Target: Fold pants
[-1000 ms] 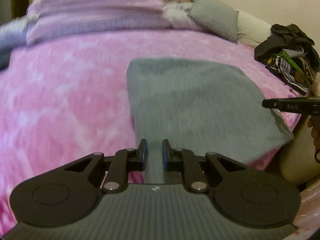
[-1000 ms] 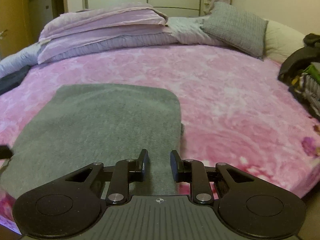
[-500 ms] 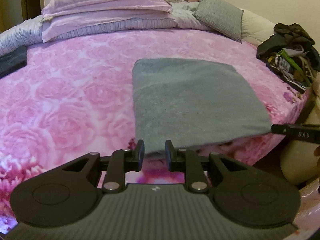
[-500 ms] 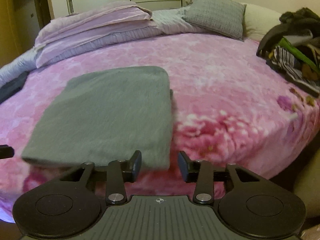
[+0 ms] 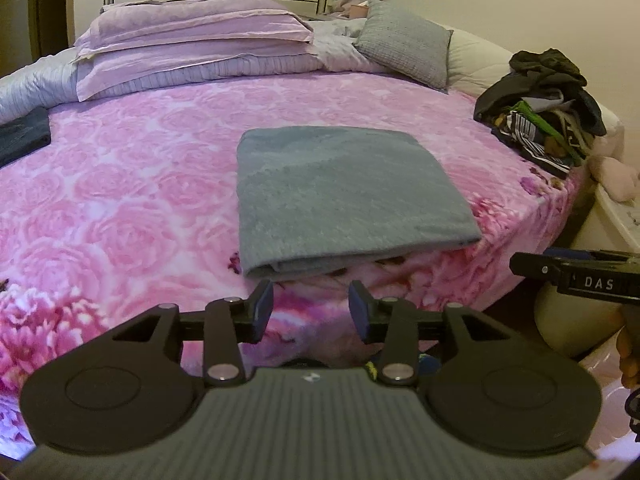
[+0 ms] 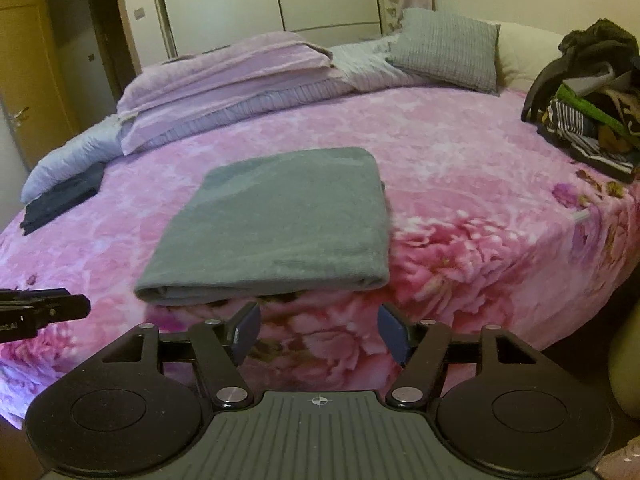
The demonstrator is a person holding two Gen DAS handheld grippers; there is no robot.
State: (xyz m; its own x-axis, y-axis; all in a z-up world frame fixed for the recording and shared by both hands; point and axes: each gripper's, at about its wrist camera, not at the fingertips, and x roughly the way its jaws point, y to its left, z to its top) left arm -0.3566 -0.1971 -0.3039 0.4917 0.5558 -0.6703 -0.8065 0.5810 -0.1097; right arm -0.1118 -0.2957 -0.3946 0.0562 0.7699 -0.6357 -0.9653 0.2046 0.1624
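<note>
The grey pants (image 5: pixel 344 196) lie folded into a flat rectangle near the front edge of the pink flowered bed (image 5: pixel 120 208); in the right wrist view the grey pants (image 6: pixel 280 224) show their layered near edge. My left gripper (image 5: pixel 311 312) hangs just short of that edge, its jaws opening with nothing between them. My right gripper (image 6: pixel 318 332) also stands back from the pants, jaws opening wide and empty. Each gripper's tip shows at the side of the other's view: the right gripper (image 5: pixel 576 276) and the left gripper (image 6: pixel 40 312).
A heap of dark and striped clothes (image 5: pixel 544 120) sits at the bed's right edge. Folded dark garments (image 6: pixel 60 200) lie at the left. Purple bedding (image 5: pixel 192 48) and a grey pillow (image 5: pixel 404 46) line the far side. The bed's front edge drops off just ahead of the grippers.
Both grippers have let go of the pants' near edge, pulled back and up from the bed, and opened. The pants stay folded on the bed.
</note>
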